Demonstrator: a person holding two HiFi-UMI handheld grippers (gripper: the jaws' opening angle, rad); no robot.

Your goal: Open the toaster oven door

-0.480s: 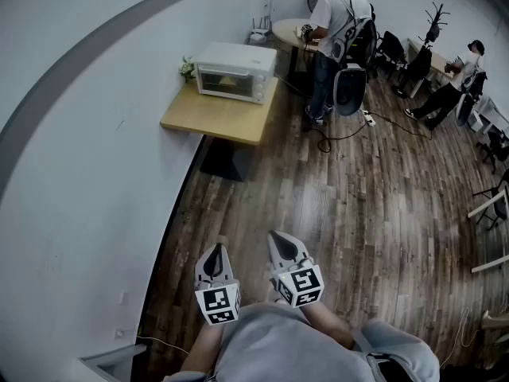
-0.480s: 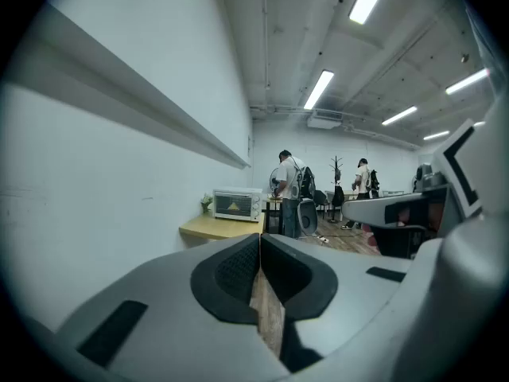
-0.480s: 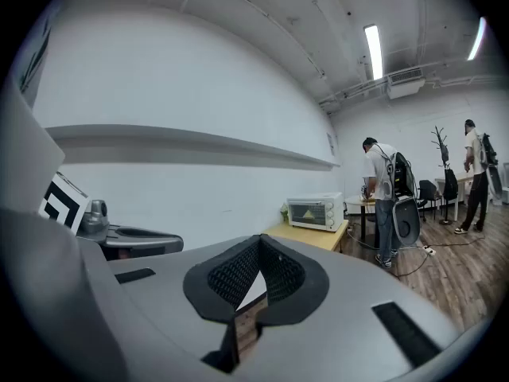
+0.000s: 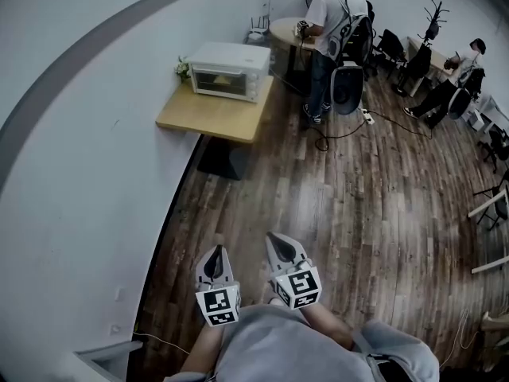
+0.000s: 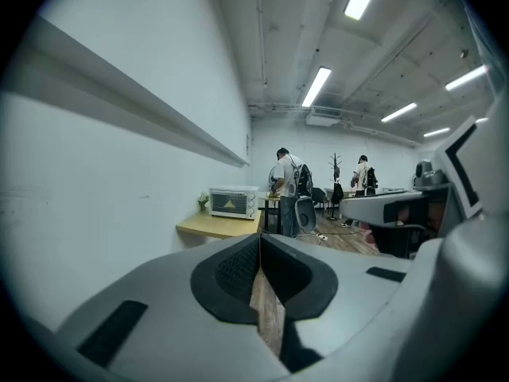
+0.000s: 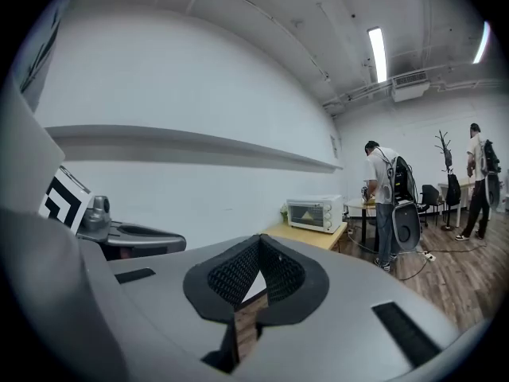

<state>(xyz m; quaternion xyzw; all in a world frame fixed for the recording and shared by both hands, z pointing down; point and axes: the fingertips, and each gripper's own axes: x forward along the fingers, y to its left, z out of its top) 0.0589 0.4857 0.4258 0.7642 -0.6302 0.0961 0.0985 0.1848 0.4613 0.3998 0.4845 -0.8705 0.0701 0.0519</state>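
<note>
A white toaster oven [image 4: 224, 71] stands at the back of a light wooden table [image 4: 215, 116] against the wall, its door closed. It shows small and far ahead in the left gripper view [image 5: 233, 202] and in the right gripper view [image 6: 315, 213]. Both grippers are held close to my body, far from the oven. My left gripper [image 4: 215, 255] is shut with nothing in it, its tips meeting [image 5: 259, 238]. My right gripper [image 4: 281, 243] is beside it, also shut and empty [image 6: 259, 241].
A person in a white shirt [image 4: 334, 22] stands at a round table [image 4: 286, 32] just right of the oven, with a fan [image 4: 347, 90] and cables on the floor. Another person [image 4: 457, 82] sits at the far right among chairs. Wooden floor [image 4: 334, 213] lies between me and the oven.
The view has shifted slightly; the oven and table sit a little further left and higher. The grippers stay in the same place in front of me.
</note>
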